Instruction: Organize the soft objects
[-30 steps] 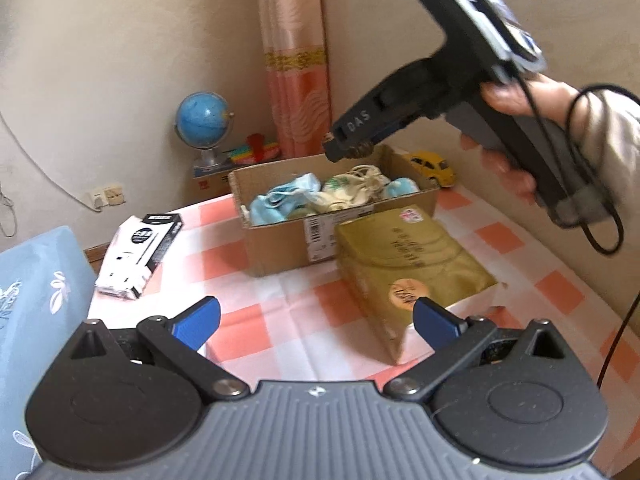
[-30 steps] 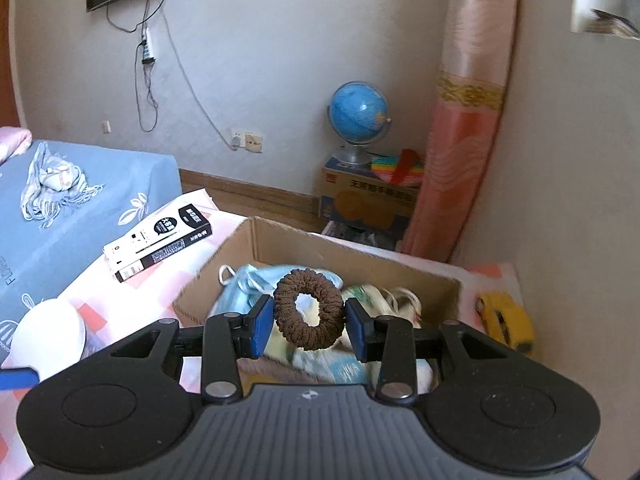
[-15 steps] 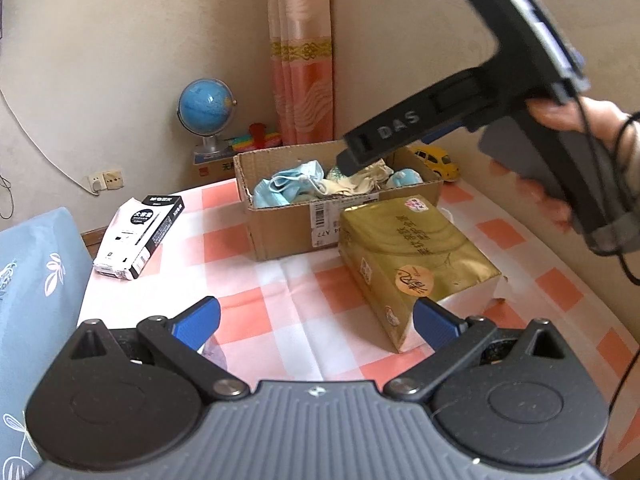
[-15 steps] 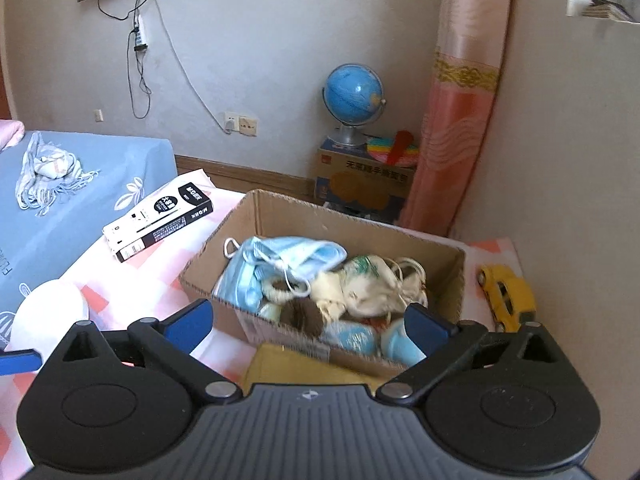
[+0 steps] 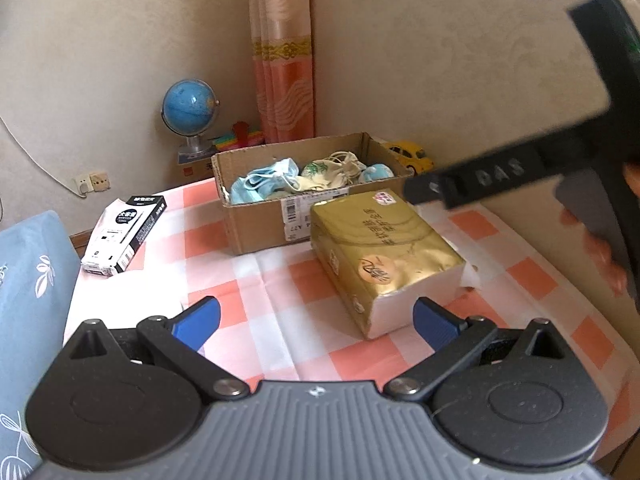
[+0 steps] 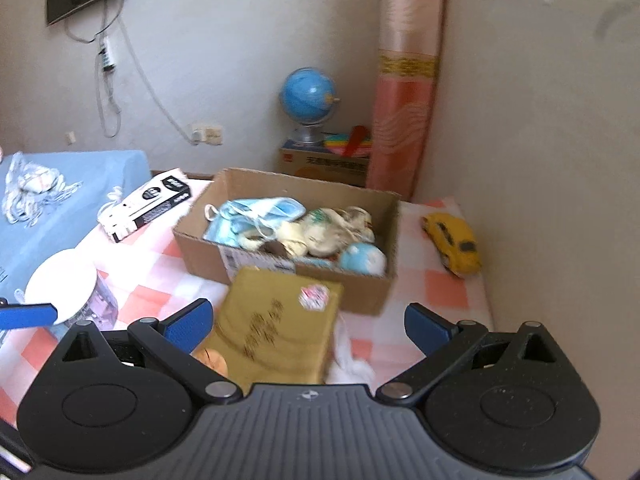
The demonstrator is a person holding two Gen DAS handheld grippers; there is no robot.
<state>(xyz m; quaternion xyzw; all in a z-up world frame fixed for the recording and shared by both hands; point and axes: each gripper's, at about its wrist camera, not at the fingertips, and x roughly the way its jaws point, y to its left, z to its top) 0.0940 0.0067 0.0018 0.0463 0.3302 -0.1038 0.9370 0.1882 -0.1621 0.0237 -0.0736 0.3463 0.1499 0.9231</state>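
Note:
A cardboard box (image 5: 260, 228) (image 6: 200, 256) on the checked tablecloth holds blue face masks (image 6: 256, 212), a cream drawstring pouch (image 6: 324, 232), a brown hair scrunchie (image 6: 275, 246) and pale blue soft balls (image 6: 362, 260). A gold tissue pack (image 5: 380, 248) (image 6: 276, 324) lies in front of the box. My left gripper (image 5: 316, 320) is open and empty, low over the near table. My right gripper (image 6: 308, 326) is open and empty, above the tissue pack; its body shows in the left wrist view (image 5: 500, 172).
A black-and-white carton (image 5: 124, 236) (image 6: 150, 202) lies left of the box. A yellow toy car (image 6: 452, 248) sits by the wall on the right. A white-lidded jar (image 6: 68, 292) stands near left. A blue bed (image 6: 48, 208) borders the table; a globe (image 5: 190, 110) stands behind.
My right gripper opened and let the brown scrunchie fall into the box, then pulled back and to the right. My left gripper drew back a little, still open.

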